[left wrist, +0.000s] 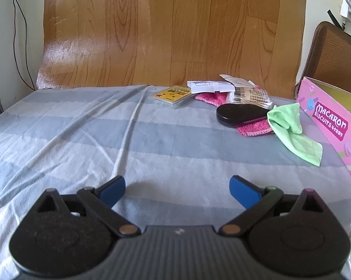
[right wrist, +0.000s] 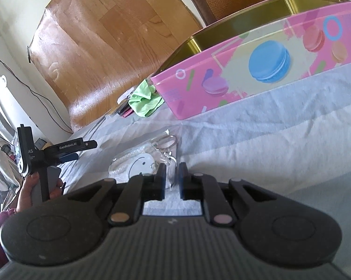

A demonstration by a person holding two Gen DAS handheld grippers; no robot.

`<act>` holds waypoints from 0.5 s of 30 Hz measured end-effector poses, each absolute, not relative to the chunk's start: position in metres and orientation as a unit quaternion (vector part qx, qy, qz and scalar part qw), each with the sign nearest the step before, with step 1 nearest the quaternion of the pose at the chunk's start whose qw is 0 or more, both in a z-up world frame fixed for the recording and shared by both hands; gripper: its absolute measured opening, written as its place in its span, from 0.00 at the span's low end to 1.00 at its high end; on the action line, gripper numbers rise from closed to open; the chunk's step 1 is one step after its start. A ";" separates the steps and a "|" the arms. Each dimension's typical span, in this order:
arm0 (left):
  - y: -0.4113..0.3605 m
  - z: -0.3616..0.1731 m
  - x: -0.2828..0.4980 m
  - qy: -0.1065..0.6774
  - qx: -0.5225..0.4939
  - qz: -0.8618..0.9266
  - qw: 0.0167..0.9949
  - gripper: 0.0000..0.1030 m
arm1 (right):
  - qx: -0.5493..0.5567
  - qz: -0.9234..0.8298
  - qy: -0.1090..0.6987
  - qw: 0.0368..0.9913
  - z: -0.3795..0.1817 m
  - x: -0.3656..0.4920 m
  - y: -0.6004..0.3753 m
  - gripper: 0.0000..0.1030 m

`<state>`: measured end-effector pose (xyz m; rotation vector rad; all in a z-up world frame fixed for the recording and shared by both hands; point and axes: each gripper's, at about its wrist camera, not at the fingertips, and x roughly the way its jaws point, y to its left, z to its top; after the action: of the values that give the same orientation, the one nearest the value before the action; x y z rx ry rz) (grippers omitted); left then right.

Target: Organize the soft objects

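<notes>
My left gripper (left wrist: 177, 187) is open and empty above the grey striped sheet (left wrist: 82, 140). A green cloth (left wrist: 289, 128) lies to its far right beside the pink macaron tin (left wrist: 334, 126), next to a pink cloth (left wrist: 254, 129) under a black oval case (left wrist: 240, 114). My right gripper (right wrist: 171, 175) is shut on a clear plastic bag (right wrist: 149, 156) holding a white smiley-face item, low over the sheet. The tin (right wrist: 245, 74) stands open behind it, with the green cloth (right wrist: 145, 100) at its left corner. The left gripper (right wrist: 68, 151) shows at the left.
A yellow card pack (left wrist: 173, 94), white paper packets (left wrist: 210, 86) and a clear wrapped packet (left wrist: 250, 94) lie behind the cloths. A wood-pattern sheet (left wrist: 163, 28) rises at the back. A brown chair (left wrist: 331, 56) stands behind the tin. Cables hang on the left wall.
</notes>
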<state>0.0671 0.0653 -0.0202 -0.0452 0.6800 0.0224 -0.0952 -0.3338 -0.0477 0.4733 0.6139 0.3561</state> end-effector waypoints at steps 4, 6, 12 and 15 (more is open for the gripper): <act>0.066 -0.021 0.068 0.335 -0.021 0.011 0.942 0.96 | 0.213 0.176 0.300 0.913 -0.046 -0.097 -0.329 0.14; 0.066 -0.020 0.068 0.334 -0.020 0.011 0.942 0.96 | 0.200 0.180 0.301 0.915 -0.045 -0.099 -0.323 0.14; 0.067 -0.020 0.068 0.334 -0.021 0.007 0.942 0.96 | 0.183 0.189 0.302 0.916 -0.044 -0.102 -0.312 0.15; 0.068 -0.020 0.068 0.333 -0.020 0.006 0.943 0.96 | 0.193 0.188 0.303 0.914 -0.046 -0.101 -0.314 0.15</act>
<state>0.0682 0.0679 -0.0201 -0.0411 0.6789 0.0114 -0.1007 -0.3141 -0.0457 0.3974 0.6240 0.3871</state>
